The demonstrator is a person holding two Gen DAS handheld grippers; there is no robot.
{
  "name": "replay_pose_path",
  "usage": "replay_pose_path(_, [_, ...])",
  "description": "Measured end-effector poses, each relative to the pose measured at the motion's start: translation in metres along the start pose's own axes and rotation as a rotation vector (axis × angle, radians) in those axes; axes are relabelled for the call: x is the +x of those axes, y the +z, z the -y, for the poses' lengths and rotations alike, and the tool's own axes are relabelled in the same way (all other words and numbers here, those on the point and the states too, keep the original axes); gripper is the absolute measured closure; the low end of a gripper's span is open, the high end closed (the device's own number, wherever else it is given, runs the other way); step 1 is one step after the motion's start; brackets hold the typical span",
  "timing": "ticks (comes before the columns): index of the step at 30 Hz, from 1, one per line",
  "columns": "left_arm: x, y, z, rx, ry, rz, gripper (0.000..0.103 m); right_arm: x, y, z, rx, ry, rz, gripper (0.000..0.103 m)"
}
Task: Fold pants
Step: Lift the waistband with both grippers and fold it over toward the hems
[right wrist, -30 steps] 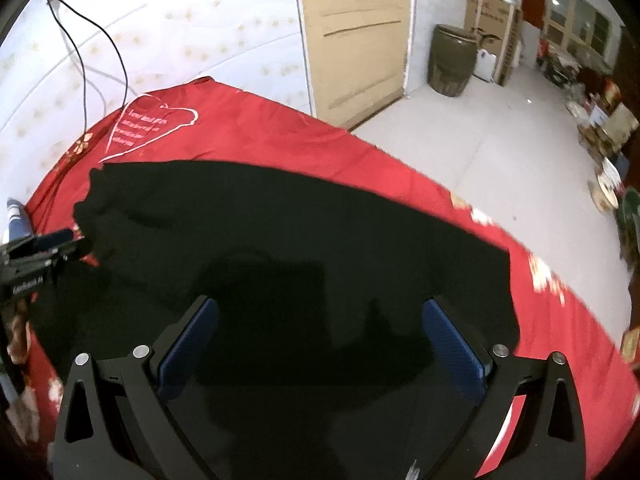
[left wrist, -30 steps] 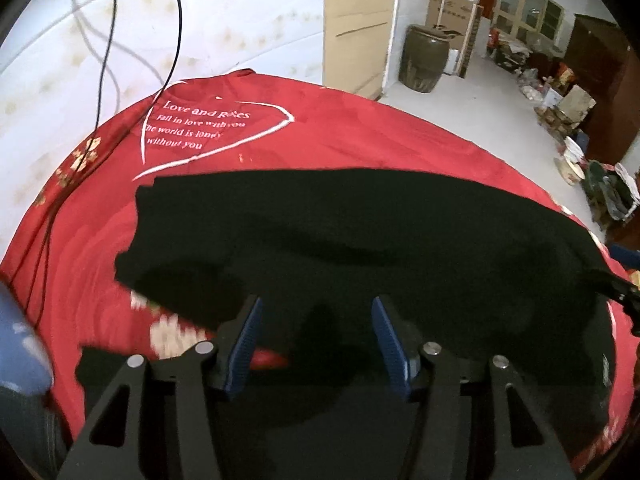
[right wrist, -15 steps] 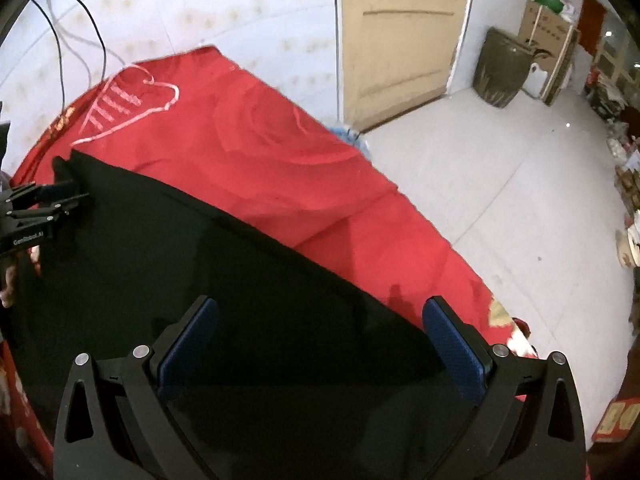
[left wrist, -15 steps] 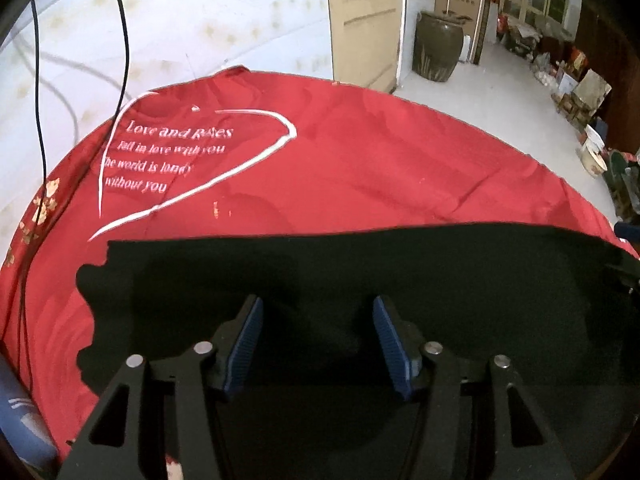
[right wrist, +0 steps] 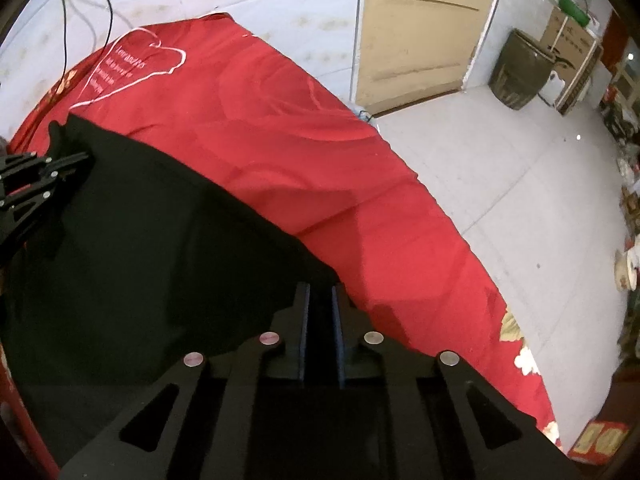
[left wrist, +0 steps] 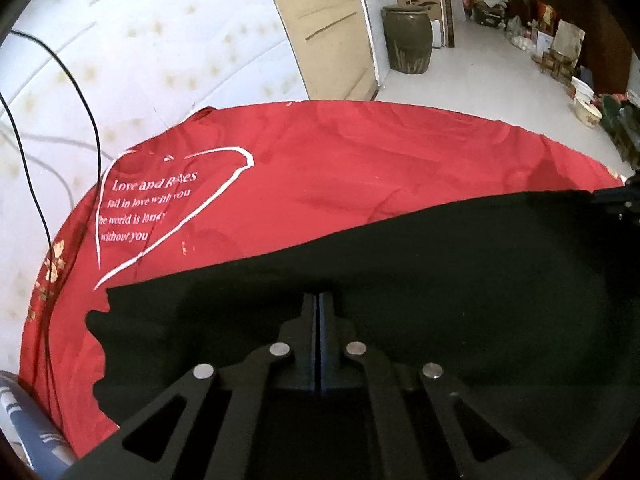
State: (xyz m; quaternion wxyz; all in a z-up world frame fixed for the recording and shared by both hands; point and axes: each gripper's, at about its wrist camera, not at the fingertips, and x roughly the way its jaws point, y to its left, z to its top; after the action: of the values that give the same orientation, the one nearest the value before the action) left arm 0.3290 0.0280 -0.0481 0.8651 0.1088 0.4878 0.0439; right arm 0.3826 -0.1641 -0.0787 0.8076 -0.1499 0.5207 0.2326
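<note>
Left wrist view
Left gripper: jaws fully clenched, pads meeting; tips sit on the dark cloth, and a pinched fold cannot be confirmed.
Black fabric pants: spread flat across the near half of the red quilted bedspread, far edge running diagonally.
Bedspread print: white heart outline with lettering, beyond the pants, to the left.
Right gripper: visible at the right frame edge, at the pants' far corner.
Background: brown ceramic jar on the floor.

Right wrist view
Right gripper: jaws closing, a narrow gap remaining; black cloth lies between them at the pants' edge.
Pants: cover the left portion of the bedspread.
Left gripper: at the pants' far left end.
</note>
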Motion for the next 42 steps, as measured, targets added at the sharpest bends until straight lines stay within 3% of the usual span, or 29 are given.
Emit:
replay_pose_path(4, [-0.018, -0.003, -0.011, -0.034, -0.015, 0.018, 0.102, -0.026, -0.001, 0.001, 0.027, 0.007, 0.057, 0.094])
replay_pose_path(10, [-0.074, -0.015, -0.031, -0.098, -0.049, 0.100, 0.102, -0.092, -0.021, -0.017, 0.034, 0.022, 0.168, 0.094])
replay_pose_path(16, [-0.139, -0.063, -0.037, -0.166, -0.103, 0.169, 0.102, -0.152, -0.067, -0.057, 0.073, 0.075, 0.238, 0.094])
replay_pose_path(22, [-0.161, -0.132, -0.036, -0.259, -0.192, 0.106, 0.102, -0.160, -0.135, -0.087, 0.216, 0.146, 0.154, 0.094])
replay_pose_path(27, [-0.160, -0.165, -0.046, -0.338, -0.233, 0.045, 0.102, -0.127, -0.193, -0.105, 0.399, 0.209, -0.042, 0.094])
replay_pose_path(32, [-0.158, -0.157, -0.056, -0.374, -0.233, 0.032, 0.099, -0.120, -0.205, -0.106, 0.530, 0.228, -0.111, 0.092])
replay_pose_path(33, [-0.155, -0.149, -0.058, -0.376, -0.239, 0.030, 0.097, -0.122, -0.211, -0.105, 0.563, 0.241, -0.110, 0.084])
replay_pose_path(34, [-0.154, -0.147, -0.059, -0.372, -0.233, 0.031, 0.087, -0.122, -0.216, -0.103, 0.597, 0.250, -0.108, 0.067])
replay_pose_path(35, [-0.152, -0.143, -0.058, -0.365, -0.226, 0.034, 0.074, -0.124, -0.221, -0.103, 0.629, 0.258, -0.102, 0.060])
replay_pose_path(36, [-0.150, -0.138, -0.058, -0.357, -0.224, 0.040, 0.068, -0.129, -0.225, -0.102, 0.656, 0.272, -0.081, 0.052])
replay_pose_path(37, [-0.145, -0.131, -0.058, -0.352, -0.223, 0.045, 0.061, -0.133, -0.229, -0.101, 0.679, 0.280, -0.057, 0.052])
replay_pose_path(42, [-0.105, -0.084, -0.056, -0.332, -0.192, 0.024, 0.060, -0.144, -0.241, -0.091, 0.779, 0.280, -0.019, 0.052])
